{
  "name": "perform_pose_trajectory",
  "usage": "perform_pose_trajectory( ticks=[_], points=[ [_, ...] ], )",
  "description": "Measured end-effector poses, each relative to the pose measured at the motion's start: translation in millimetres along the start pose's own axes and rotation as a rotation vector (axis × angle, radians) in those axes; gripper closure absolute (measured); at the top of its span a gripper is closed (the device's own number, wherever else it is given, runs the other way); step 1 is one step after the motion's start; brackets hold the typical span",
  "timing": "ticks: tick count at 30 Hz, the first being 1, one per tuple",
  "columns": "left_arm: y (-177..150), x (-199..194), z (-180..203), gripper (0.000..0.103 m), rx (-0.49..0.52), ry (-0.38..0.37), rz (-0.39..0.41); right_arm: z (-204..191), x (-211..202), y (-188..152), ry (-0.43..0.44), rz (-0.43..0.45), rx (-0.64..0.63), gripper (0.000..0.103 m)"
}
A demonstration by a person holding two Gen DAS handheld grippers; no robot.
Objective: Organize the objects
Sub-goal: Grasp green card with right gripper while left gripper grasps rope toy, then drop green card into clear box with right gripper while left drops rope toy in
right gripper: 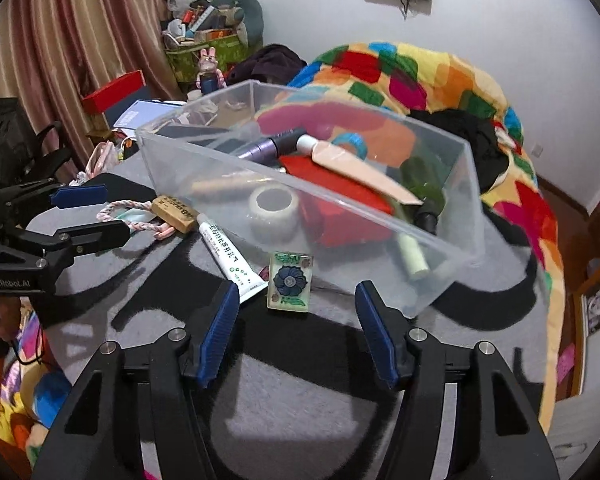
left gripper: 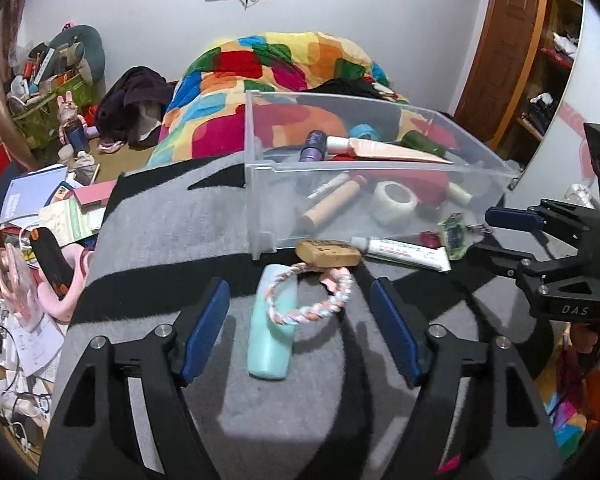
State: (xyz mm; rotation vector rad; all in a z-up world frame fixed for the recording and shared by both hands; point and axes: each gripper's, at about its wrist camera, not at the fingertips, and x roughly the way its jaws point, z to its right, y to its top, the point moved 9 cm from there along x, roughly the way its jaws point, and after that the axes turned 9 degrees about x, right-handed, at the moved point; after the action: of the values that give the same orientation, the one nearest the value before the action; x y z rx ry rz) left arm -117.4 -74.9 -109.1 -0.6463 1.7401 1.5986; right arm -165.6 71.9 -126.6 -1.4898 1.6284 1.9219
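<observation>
Reaching with jaws wide, the left gripper (left gripper: 300,332) should close across the mint tube (left gripper: 271,322), clear of the braided ring (left gripper: 309,295); the right gripper (right gripper: 296,328), also wide, faces the flower tile (right gripper: 290,281) beside the clear bin (right gripper: 440,280).

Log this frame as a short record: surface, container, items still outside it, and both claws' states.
surface: grey and black blanket
container: clear plastic bin, already holding several items, including a tape roll
outside bin: mint bottle, braided rope ring, tan eraser block, white tube, flower tile
left claw: open, around the mint bottle, not closed on it
right claw: open, just short of the flower tile
</observation>
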Motion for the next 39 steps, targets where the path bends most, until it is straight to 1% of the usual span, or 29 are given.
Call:
perform_pose_trajectory(
  ticks=[2,5,7,8,9,11,12,17,23,29,32,36,39],
  points=[
    [1,4,2,0.049,-0.005,-0.03,-0.006,0,5,0,0.001,-0.009,0.015,0.047],
    [0,10,6,0.064,-0.001,-0.049,-0.017,0,13,0,0.0,-0.02,0.038,0.052],
    [0,11,7,0.068,0.007,-0.034,-0.011,-1,17,-1,0.005,-0.028,0.051,0.057],
    [0,10,8,0.075,0.009,-0.034,-0.006,-1,19,-2,0.007,-0.032,0.057,0.062],
    [-1,10,9,0.079,0.006,-0.039,-0.005,-2,21,-3,0.008,-0.038,0.061,0.067],
    [-2,9,9,0.091,-0.001,-0.039,-0.004,-1,24,-3,0.014,-0.042,0.077,0.074],
    [-3,9,9,0.093,-0.002,-0.034,-0.002,-1,24,-3,0.02,-0.042,0.085,0.079],
    [-8,0,11,0.094,-0.023,-0.02,0.011,1,22,-4,0.027,-0.03,0.101,0.08],
    [-1,-23,16,0.095,-0.039,-0.024,0.066,0,11,-5,0.051,-0.007,0.104,0.08],
    [17,-45,21,0.095,-0.046,-0.034,0.127,-3,-14,1,0.057,0.061,0.085,0.08],
    [28,-54,24,0.095,-0.048,-0.033,0.163,-2,-30,9,0.058,0.109,0.082,0.08],
    [43,-62,25,0.095,-0.052,-0.033,0.205,1,-48,24,0.08,0.16,0.102,0.08],
    [57,-65,26,0.095,-0.052,-0.031,0.229,7,-57,38,0.072,0.196,0.118,0.08]
  ],
)
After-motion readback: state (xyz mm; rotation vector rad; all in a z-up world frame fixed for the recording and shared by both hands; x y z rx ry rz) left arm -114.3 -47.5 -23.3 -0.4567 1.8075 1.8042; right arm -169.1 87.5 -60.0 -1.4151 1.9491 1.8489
